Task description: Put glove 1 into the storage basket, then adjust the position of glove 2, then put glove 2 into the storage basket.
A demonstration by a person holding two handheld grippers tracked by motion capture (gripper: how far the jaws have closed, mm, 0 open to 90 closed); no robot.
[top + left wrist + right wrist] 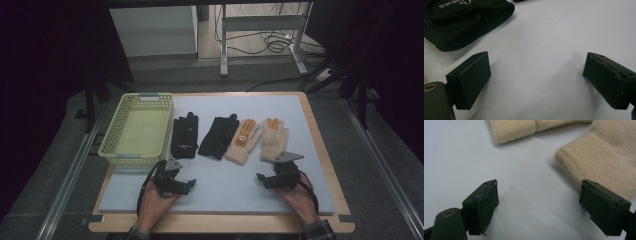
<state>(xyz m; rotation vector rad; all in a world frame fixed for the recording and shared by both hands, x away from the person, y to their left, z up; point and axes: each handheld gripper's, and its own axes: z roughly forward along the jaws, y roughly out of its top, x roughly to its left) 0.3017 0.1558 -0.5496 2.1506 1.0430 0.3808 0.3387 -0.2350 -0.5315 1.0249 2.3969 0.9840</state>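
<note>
Four gloves lie in a row on the pale mat [225, 187]: two black ones [184, 135] [218, 136] and two beige knitted ones with orange patches [243, 141] [274, 138]. A yellow-green basket [137, 127] stands to their left with nothing inside. My left gripper [189, 185] rests on the mat just below the left black glove, open, nothing between its jaws. The left gripper view has that glove's cuff [461, 22] at upper left, ahead of the gripper [536, 75]. My right gripper [260, 178] [539, 205] is open beneath the beige cuffs [516, 128] [604, 165].
The mat lies on a wooden board [320, 145] whose edges show around it. Bare mat stretches between the two grippers and along the front. Behind the table stand desk legs [223, 45] and loose cables on the floor [272, 42].
</note>
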